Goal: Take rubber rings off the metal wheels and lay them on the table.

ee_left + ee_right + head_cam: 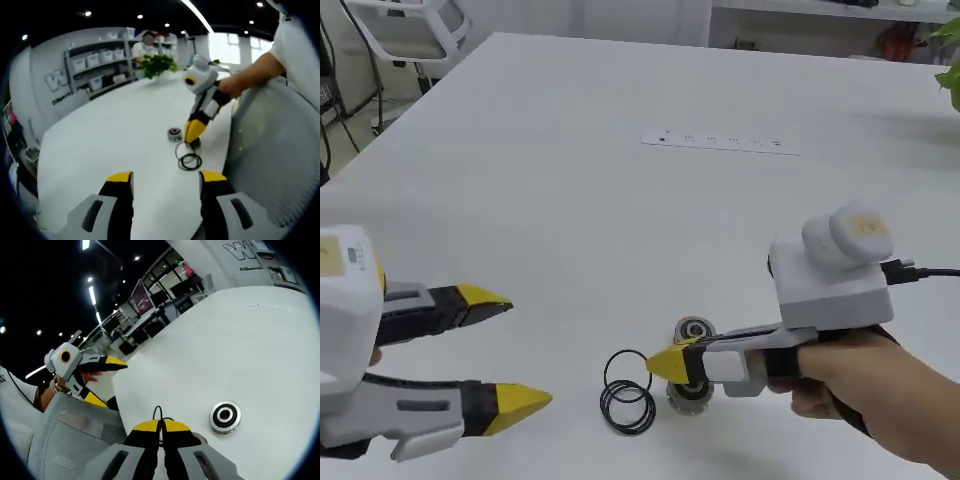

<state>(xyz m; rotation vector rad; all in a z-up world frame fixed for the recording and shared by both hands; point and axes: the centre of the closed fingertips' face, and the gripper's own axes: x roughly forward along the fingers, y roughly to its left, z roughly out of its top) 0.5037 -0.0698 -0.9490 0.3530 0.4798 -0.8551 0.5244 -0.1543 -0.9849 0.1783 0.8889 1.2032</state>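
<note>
1. Thin black rubber rings [626,398]: round loops, overlapping, flat on the smooth white table [620,220].
2. 2 squat metal wheels: far wheel [694,330] lies flat, axis upright; near wheel [688,396] sits under the right gripper [665,365].
3. The right gripper's jaws are pressed together, tips at the rings' edge. Cannot tell whether it holds a ring.
4. The left gripper [530,350] is spread wide, empty, well left of the rings.

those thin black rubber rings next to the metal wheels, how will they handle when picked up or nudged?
The thin black rubber rings are probably very light and floppy: they are slim loops lying flat and overlapping on the white table. Lying that flat, they may be hard to pinch. One loop seems caught in the shut jaws of the right gripper, so pinching can work.
</note>
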